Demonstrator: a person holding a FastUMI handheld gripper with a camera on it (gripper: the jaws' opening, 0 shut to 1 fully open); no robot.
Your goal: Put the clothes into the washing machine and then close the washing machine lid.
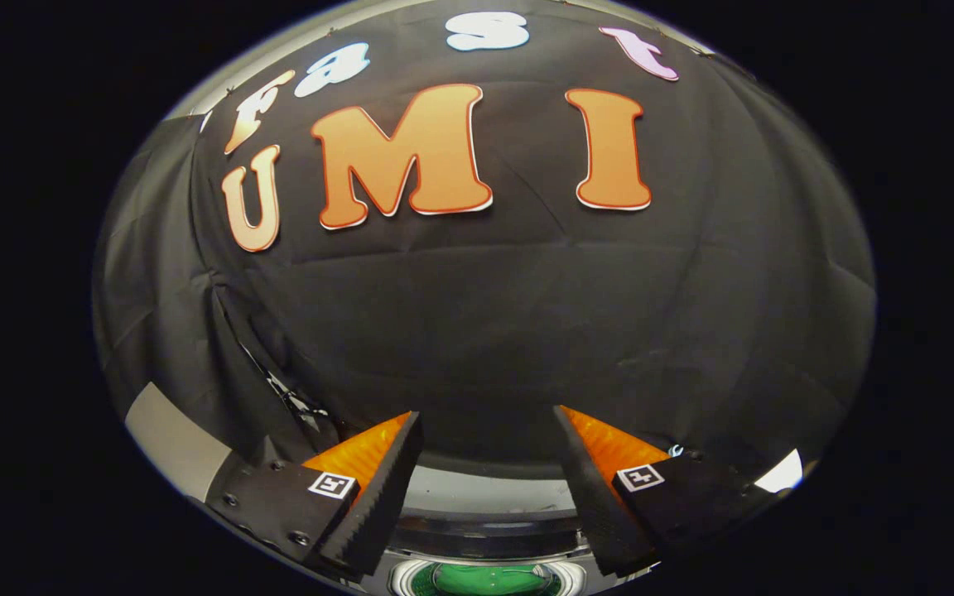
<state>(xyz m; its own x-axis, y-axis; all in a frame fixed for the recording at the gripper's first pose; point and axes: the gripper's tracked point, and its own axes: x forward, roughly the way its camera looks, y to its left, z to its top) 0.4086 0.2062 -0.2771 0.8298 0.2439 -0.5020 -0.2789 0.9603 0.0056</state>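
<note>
My gripper (pixel 487 422) is open, with a wide gap between its fingers and nothing held. It is raised and faces the black cloth wall. Low between the fingers lies the top of the washing machine (pixel 485 497), a pale grey rim with a dark band under it. Below that band a round opening (pixel 489 578) shows something green inside; I cannot tell whether it is cloth. The lid's position is not clear from here.
The black cloth wall (pixel 510 314) hangs close behind the machine and wraps round on both sides. A pale strip (pixel 175 443) runs along the low left beside the left finger.
</note>
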